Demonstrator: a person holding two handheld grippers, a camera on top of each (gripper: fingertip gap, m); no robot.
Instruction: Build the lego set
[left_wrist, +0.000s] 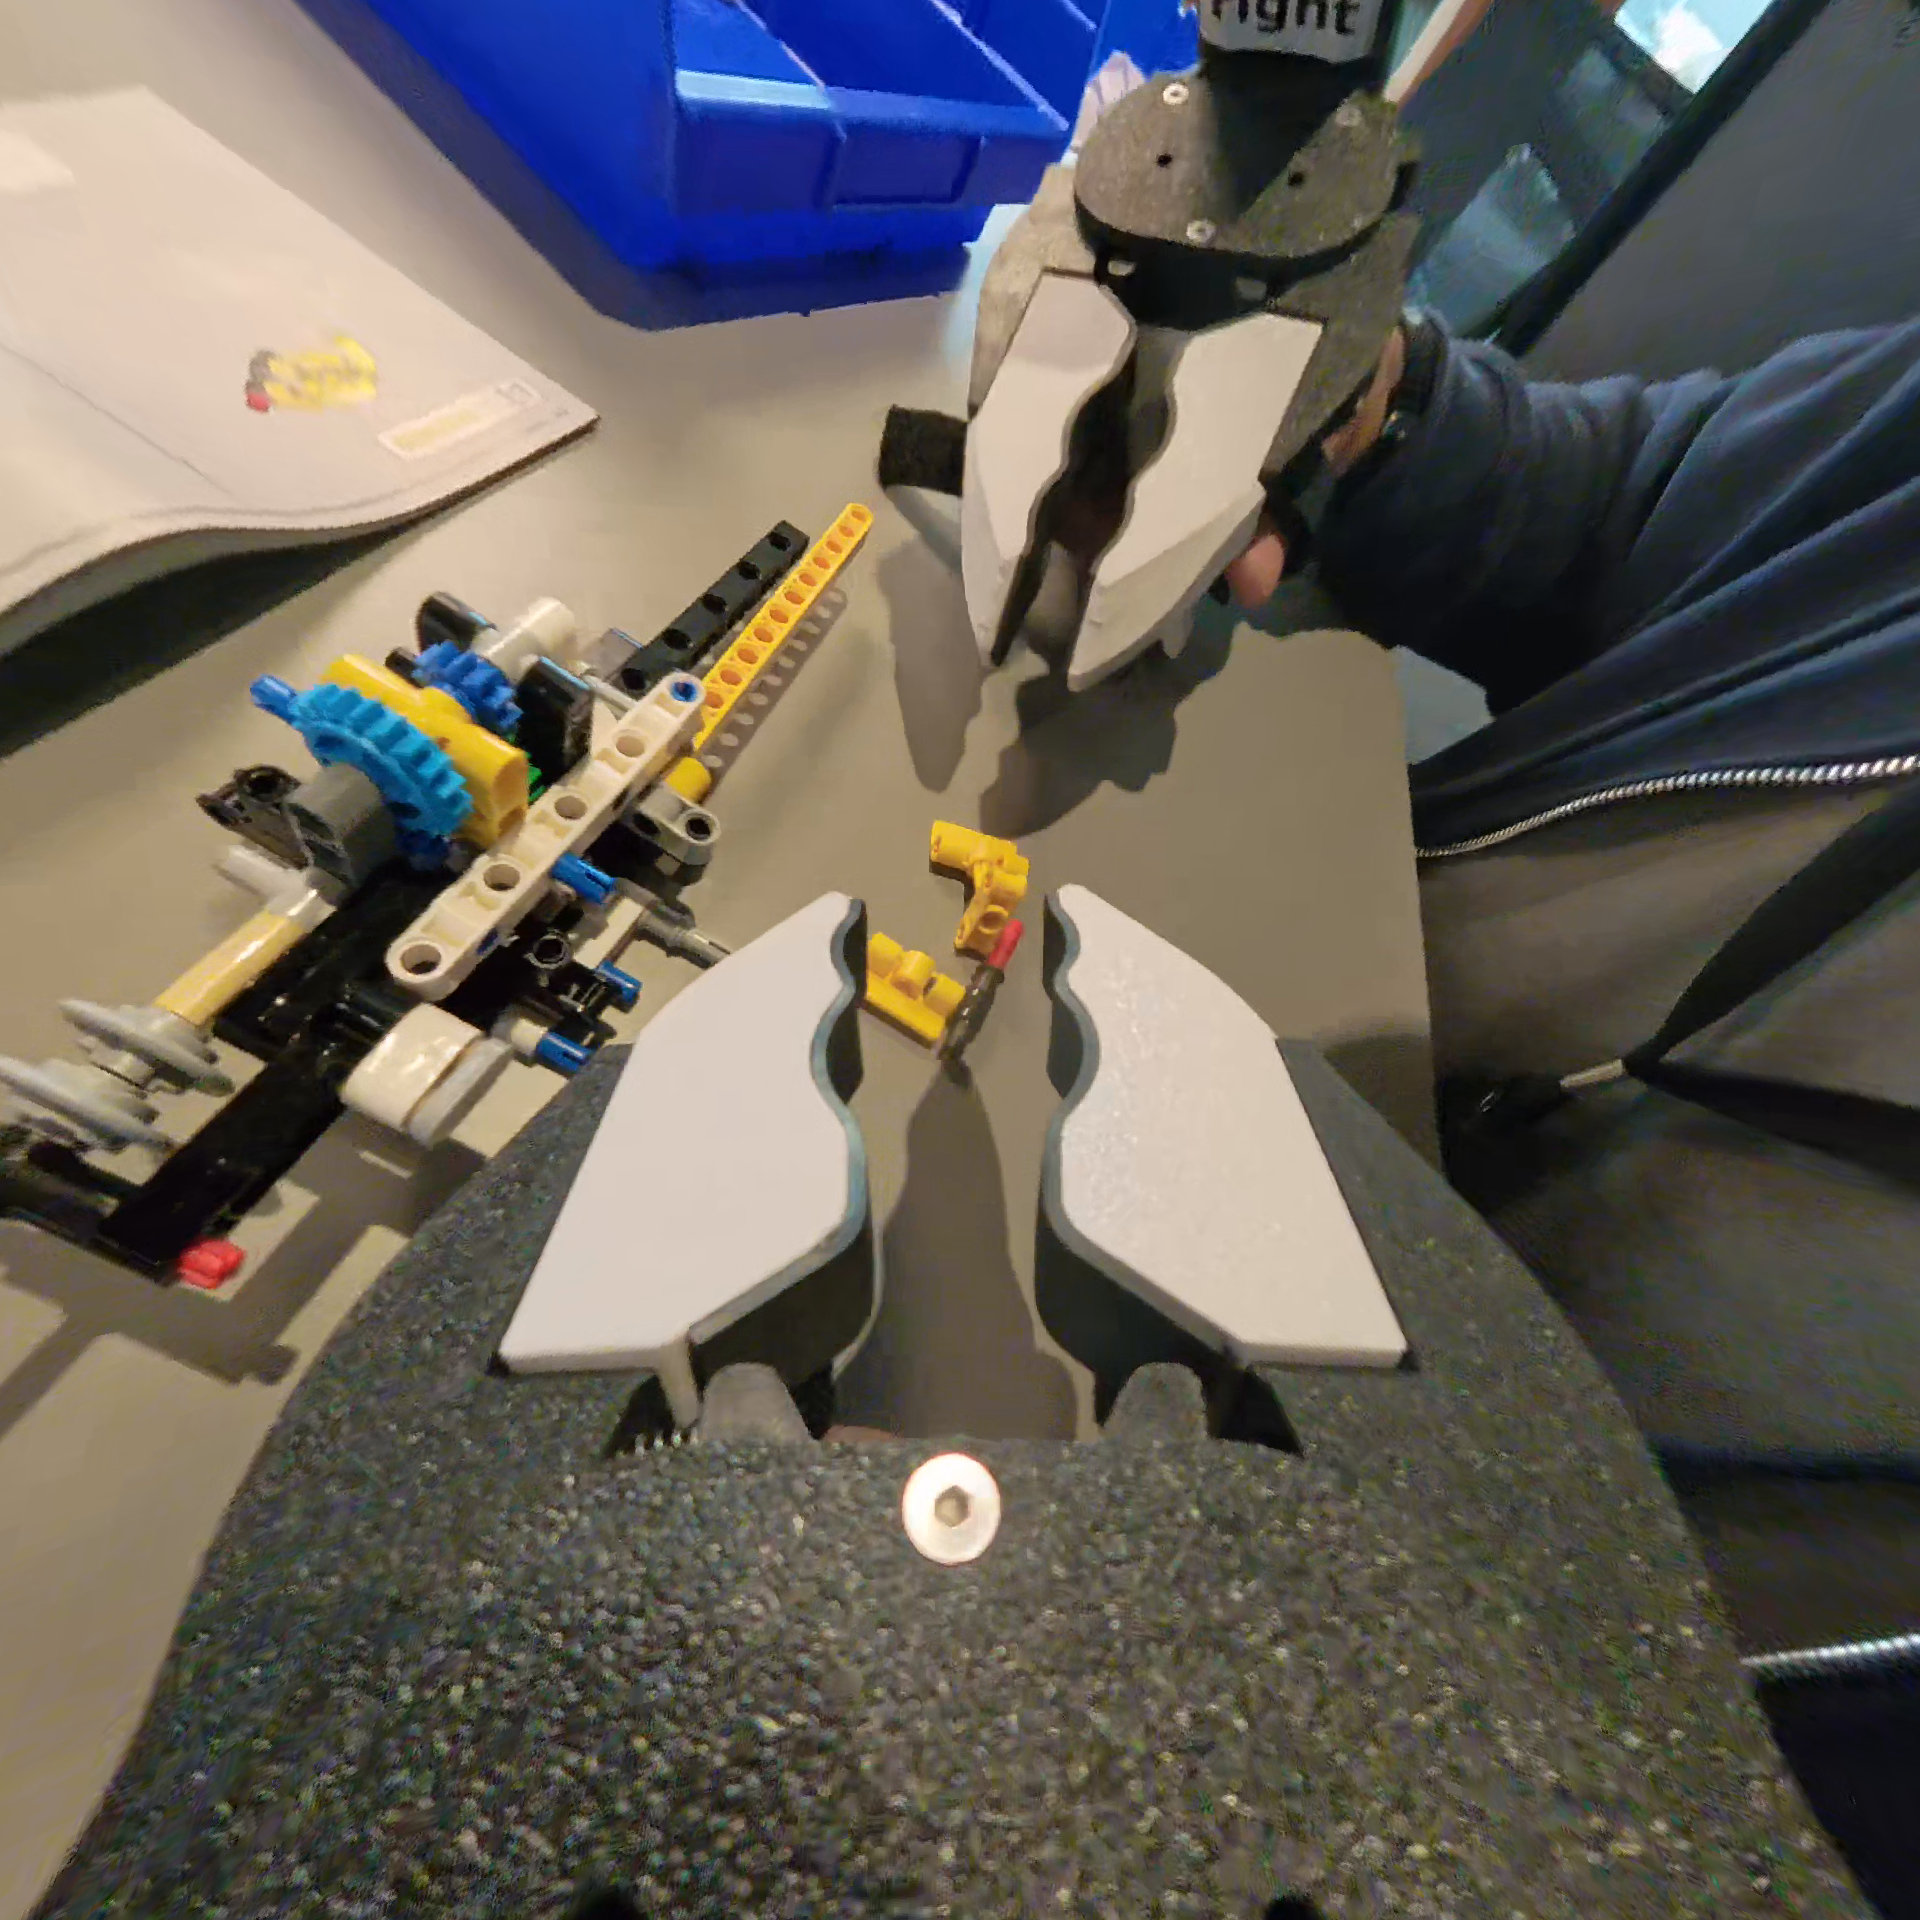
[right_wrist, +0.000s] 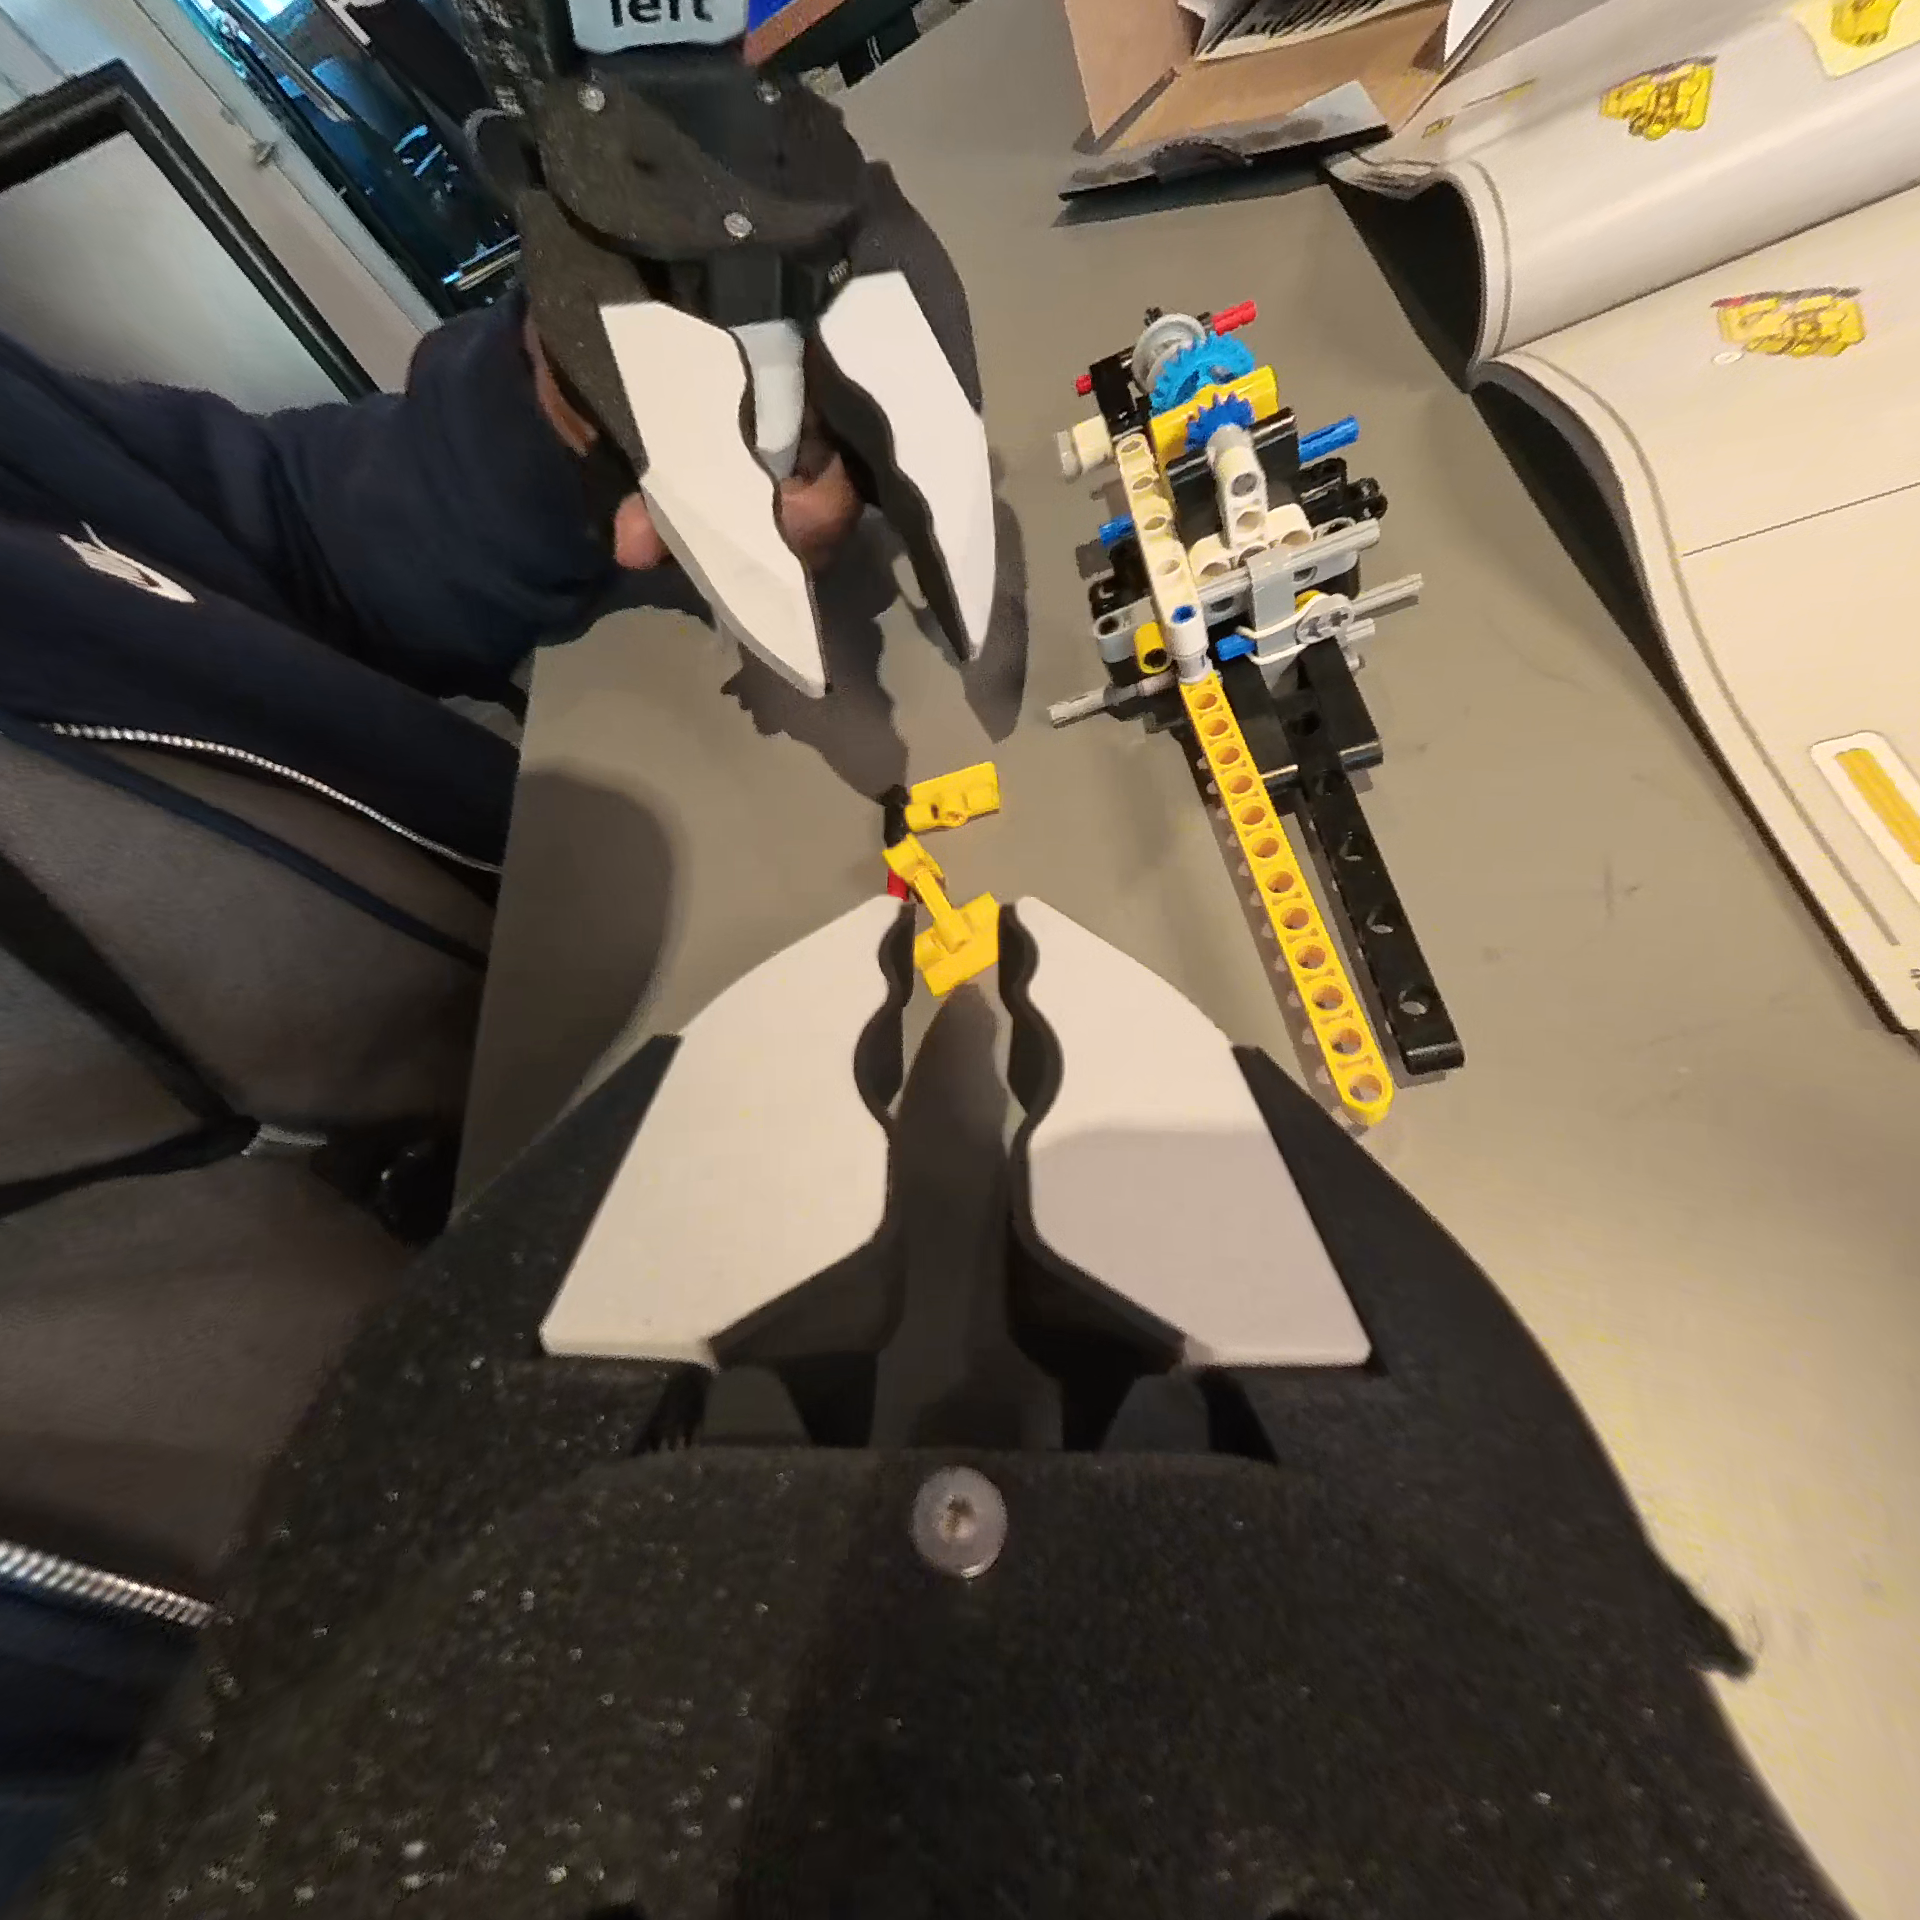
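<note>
A partly built Lego model (left_wrist: 468, 831) of black, white, yellow and blue parts lies on the grey table, with a long yellow beam (left_wrist: 779, 623) sticking out. It also shows in the right wrist view (right_wrist: 1226, 551). Two small yellow connectors (left_wrist: 977, 873) (left_wrist: 909, 982) and a red-and-black pin (left_wrist: 982, 987) lie loose beside it. My left gripper (left_wrist: 954, 914) is open and empty, with its tips on either side of these pieces. My right gripper (right_wrist: 954, 909) is narrowly open and empty and hovers over one yellow connector (right_wrist: 945, 935). Each gripper shows in the other's view: the right (left_wrist: 1039, 665), the left (right_wrist: 888, 665).
Blue bins (left_wrist: 831, 135) stand at the back. An open instruction booklet (left_wrist: 208, 343) (right_wrist: 1714, 364) lies beyond the model. A cardboard box (right_wrist: 1247, 73) sits at the far end. A person's dark sleeve (left_wrist: 1610, 520) (right_wrist: 260, 571) is at the table edge. The gap from one gripper's tips to the other's is roughly 7 cm. The yellow connector (right_wrist: 945, 935) is about 4 cm from my right fingertips.
</note>
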